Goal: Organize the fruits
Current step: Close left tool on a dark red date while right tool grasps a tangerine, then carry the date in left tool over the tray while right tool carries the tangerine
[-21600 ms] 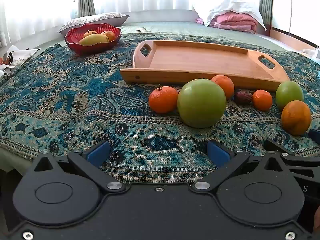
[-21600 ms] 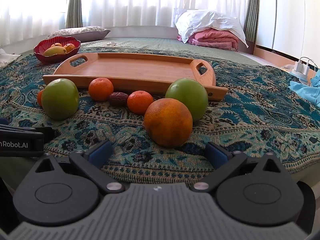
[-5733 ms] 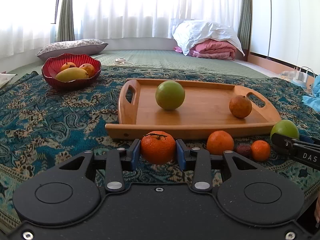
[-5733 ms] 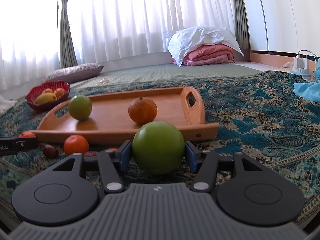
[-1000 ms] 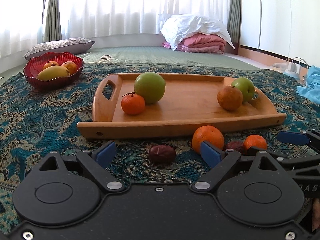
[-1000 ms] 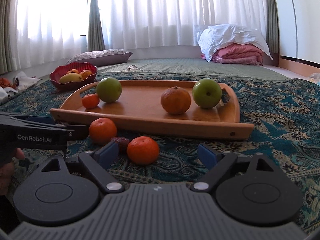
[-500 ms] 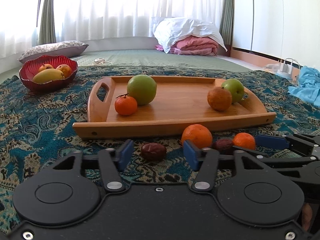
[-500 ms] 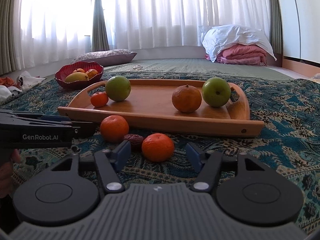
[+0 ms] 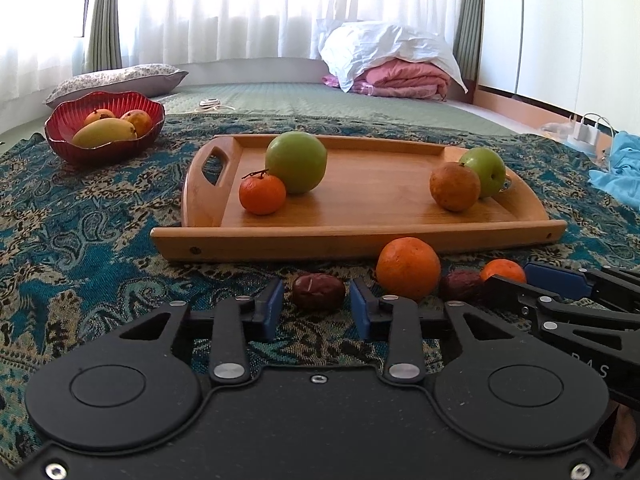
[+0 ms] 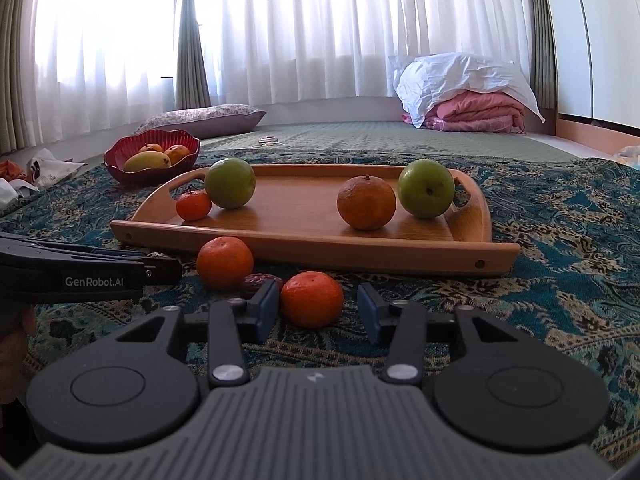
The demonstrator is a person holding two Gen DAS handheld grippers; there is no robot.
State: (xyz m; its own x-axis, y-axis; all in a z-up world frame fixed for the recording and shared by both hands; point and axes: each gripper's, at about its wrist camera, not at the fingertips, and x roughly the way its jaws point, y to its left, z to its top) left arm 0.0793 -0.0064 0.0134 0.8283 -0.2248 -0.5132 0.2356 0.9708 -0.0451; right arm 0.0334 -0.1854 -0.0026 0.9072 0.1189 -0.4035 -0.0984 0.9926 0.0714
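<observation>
Lying on the patterned blanket (image 9: 80, 216) just in front of the wooden tray (image 9: 360, 236), a dark red date (image 9: 318, 292) sits between the blue pads of the left hand-held gripper (image 9: 316, 310), its long axis running across from pad to pad; the jaws are partly open, with a narrow gap on each side of the date and no contact visible. The right hand-held gripper (image 10: 318, 306) brackets a small orange (image 10: 312, 299) in the same way, its left pad just beside the fruit, its right pad a little apart, holding nothing. A bigger orange (image 10: 225, 262) and a second date (image 10: 256, 283) lie just left of it, touching each other. On the tray rest two green apples, a tangerine (image 9: 262, 194) and a dull orange (image 9: 455, 186).
</observation>
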